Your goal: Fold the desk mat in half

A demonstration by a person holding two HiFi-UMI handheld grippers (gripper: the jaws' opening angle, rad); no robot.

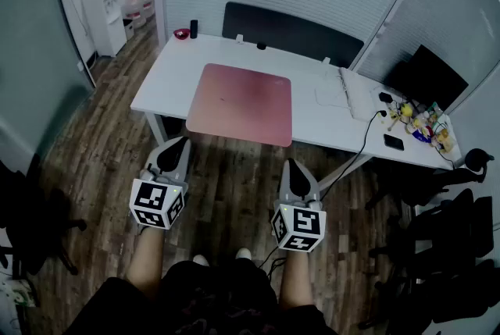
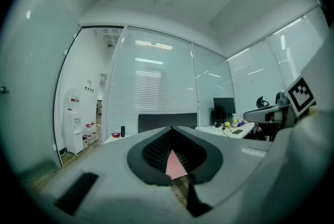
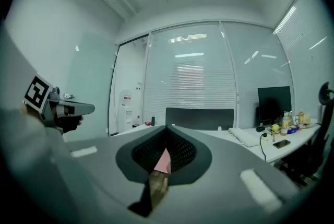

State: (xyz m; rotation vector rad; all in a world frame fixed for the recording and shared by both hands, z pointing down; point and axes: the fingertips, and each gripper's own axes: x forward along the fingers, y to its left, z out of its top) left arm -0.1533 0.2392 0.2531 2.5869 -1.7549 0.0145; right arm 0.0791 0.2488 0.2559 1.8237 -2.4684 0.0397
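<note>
The left hand-held gripper (image 1: 180, 142) and the right hand-held gripper (image 1: 294, 164) are both closed and empty, held low over the floor (image 1: 234, 177) on the near side of the bench (image 1: 168, 68). The pink desk mat (image 1: 242, 103) lies flat on the bench, its near edge at the bench's near edge. If the jaws pinch too little of that thin edge, it may slip out. If one corner is lifted ahead of the other, the fold will likely skew. The mat could also slide on the smooth top. The cable (image 1: 361, 147) hanging to the right could snag the right hand-held gripper.

head: high, steeply down | gripper views: low, level, forward | shared: desk mat (image 1: 240, 103)
</note>
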